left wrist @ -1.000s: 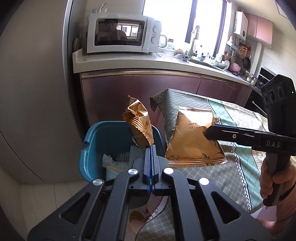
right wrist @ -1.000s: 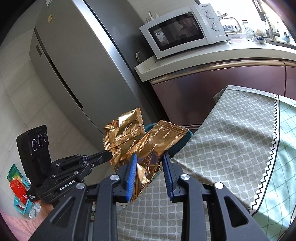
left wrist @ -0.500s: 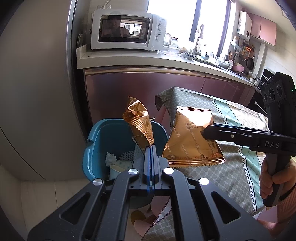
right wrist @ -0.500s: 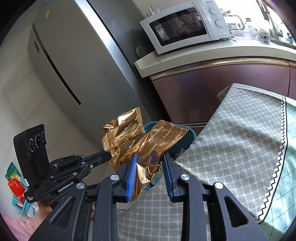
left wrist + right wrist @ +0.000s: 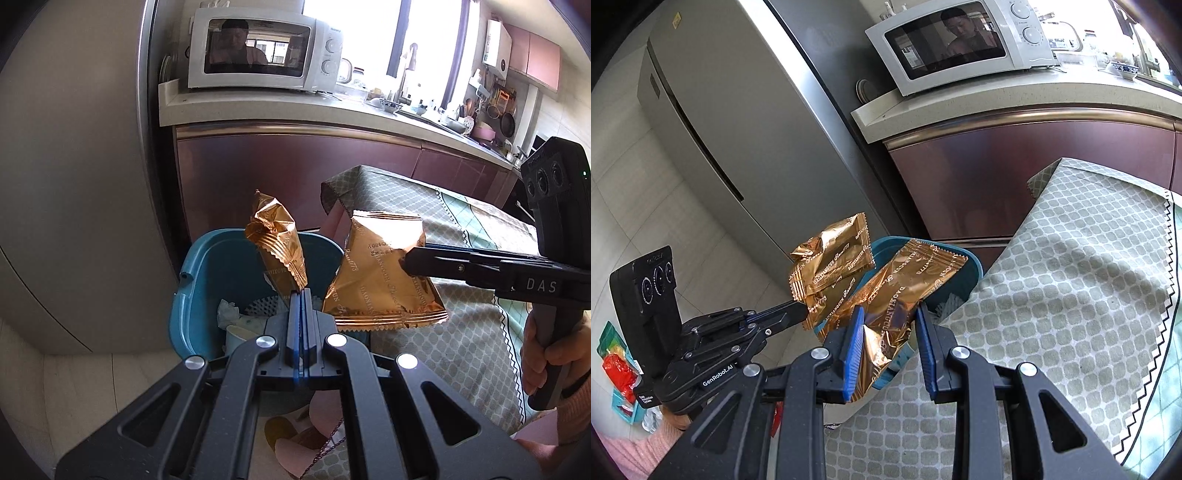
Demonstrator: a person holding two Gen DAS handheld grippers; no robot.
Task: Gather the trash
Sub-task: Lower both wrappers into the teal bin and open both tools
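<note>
In the left wrist view my left gripper point(image 5: 301, 295) is shut on the bottom edge of a crumpled gold snack wrapper point(image 5: 277, 240), which stands up over the blue bin point(image 5: 199, 280). My right gripper point(image 5: 406, 263) reaches in from the right, shut on a larger gold wrapper point(image 5: 376, 284) held beside the bin, over the table's corner. In the right wrist view that larger wrapper point(image 5: 908, 288) is pinched between the blue pads point(image 5: 855, 347) of my right gripper point(image 5: 890, 332). The left gripper point(image 5: 798, 314) holds its wrapper point(image 5: 831, 266) to the left. The bin's rim point(image 5: 967, 271) shows behind them.
The bin holds tissue point(image 5: 227, 312) and a paper cup point(image 5: 240, 334). A table with a green patterned cloth point(image 5: 1071, 295) lies right of it. Behind it are a steel fridge point(image 5: 738, 129) and a counter with a microwave point(image 5: 258, 55). Colourful packets point(image 5: 617, 365) lie on the floor.
Both grippers have eased forward and a little down toward the bin, each still holding its gold wrapper. The bin now sits nearer in both views.
</note>
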